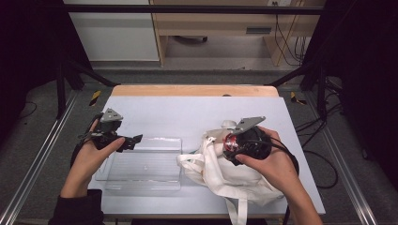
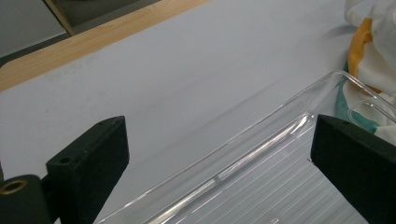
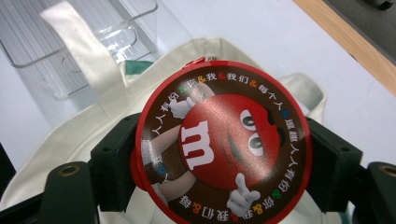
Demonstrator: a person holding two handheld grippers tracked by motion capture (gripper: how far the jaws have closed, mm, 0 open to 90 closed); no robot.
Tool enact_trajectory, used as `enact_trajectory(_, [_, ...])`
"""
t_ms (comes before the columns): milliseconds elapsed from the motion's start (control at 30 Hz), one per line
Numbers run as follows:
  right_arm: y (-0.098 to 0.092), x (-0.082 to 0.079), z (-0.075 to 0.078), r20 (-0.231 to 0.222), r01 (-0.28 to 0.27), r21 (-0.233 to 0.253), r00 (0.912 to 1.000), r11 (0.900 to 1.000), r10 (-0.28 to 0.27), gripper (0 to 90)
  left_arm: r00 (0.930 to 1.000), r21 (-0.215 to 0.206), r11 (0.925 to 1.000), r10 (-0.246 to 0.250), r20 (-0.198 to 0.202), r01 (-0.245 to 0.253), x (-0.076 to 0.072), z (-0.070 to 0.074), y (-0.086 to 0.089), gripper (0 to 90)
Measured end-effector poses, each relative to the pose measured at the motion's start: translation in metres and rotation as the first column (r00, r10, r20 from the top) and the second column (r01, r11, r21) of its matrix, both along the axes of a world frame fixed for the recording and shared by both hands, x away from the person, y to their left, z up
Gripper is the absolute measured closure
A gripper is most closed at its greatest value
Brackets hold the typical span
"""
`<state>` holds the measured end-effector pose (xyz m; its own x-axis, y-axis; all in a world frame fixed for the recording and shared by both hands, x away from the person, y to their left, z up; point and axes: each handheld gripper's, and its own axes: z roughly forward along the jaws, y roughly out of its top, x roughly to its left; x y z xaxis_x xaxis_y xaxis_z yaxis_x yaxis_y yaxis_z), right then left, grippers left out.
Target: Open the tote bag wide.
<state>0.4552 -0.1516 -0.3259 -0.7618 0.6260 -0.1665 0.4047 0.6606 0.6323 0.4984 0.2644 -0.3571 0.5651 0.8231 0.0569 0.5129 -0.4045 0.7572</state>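
A round red M&M's tin (image 3: 222,147) with a cartoon candy on its lid sits between the jaws of my right gripper (image 3: 224,154), which is shut on it. In the high view the tin (image 1: 231,141) is held just above a white cloth tote bag (image 1: 220,171) lying on the table. A clear plastic tray (image 1: 143,164) rests left of the bag. My left gripper (image 1: 133,141) hovers open at the tray's far left corner; its wide-apart jaws frame the tray rim (image 2: 261,135) and nothing lies between them.
The light grey table (image 1: 187,112) has a wooden strip (image 1: 192,90) along its far edge. Metal rails run along both sides. The bag's strap (image 1: 241,208) hangs over the near table edge. Cables lie on the floor at right.
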Motion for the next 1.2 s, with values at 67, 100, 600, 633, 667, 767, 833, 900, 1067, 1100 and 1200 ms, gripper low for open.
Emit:
enact_trajectory(67, [0.004,0.003,0.002,-0.002,-0.006,-0.012,1.0000,1.000,0.006,24.5,1.0000,-0.006,1.0000,0.004,-0.002,-0.004,0.000,-0.001,0.002,4.5])
enact_trajectory(100, [0.006,0.004,0.004,-0.008,-0.013,-0.019,0.9999,1.000,0.013,24.5,1.0000,-0.010,0.9999,0.006,-0.002,-0.006,0.000,-0.001,0.003,4.5])
enact_trajectory(600, [0.038,0.019,0.011,-0.015,-0.074,-0.020,0.9972,0.997,0.074,24.5,0.9999,0.009,1.0000,-0.005,-0.010,0.005,0.001,-0.004,0.005,4.4])
enact_trajectory(633, [0.039,0.020,0.011,-0.016,-0.076,-0.013,0.9970,0.997,0.076,24.5,0.9999,0.009,1.0000,-0.001,-0.013,0.001,0.001,-0.004,0.006,4.4])
enact_trajectory(667, [0.040,0.021,0.011,-0.014,-0.079,-0.009,0.9968,0.997,0.079,24.5,0.9999,0.005,1.0000,0.002,-0.014,-0.002,0.001,-0.005,0.006,4.5])
enact_trajectory(767, [0.046,0.024,0.011,-0.006,-0.089,-0.007,0.9960,0.996,0.089,24.5,0.9998,0.009,1.0000,0.005,-0.017,-0.005,0.001,-0.005,0.009,4.5])
enact_trajectory(833, [0.049,0.025,0.013,-0.002,-0.092,-0.001,0.9958,0.996,0.092,24.5,0.9999,0.005,1.0000,0.008,-0.014,-0.007,0.001,-0.005,0.008,4.5])
enact_trajectory(900, [0.053,0.028,0.015,0.008,-0.100,0.004,0.9949,0.995,0.100,24.5,0.9999,0.008,1.0000,0.002,-0.015,-0.002,0.001,-0.005,0.007,4.5])
enact_trajectory(1067, [0.061,0.034,0.019,0.016,-0.111,0.024,0.9937,0.994,0.111,24.5,0.9997,0.029,0.9996,-0.006,-0.023,0.007,0.001,-0.007,0.005,4.4])
enact_trajectory(1100, [0.063,0.036,0.019,0.014,-0.115,0.029,0.9933,0.993,0.115,24.5,0.9997,0.029,0.9995,-0.009,-0.024,0.009,0.001,-0.006,0.005,4.5])
enact_trajectory(1200, [0.069,0.039,0.020,0.015,-0.121,0.035,0.9926,0.992,0.121,24.5,0.9998,0.023,0.9997,0.000,-0.020,0.001,0.000,-0.006,0.007,4.5])
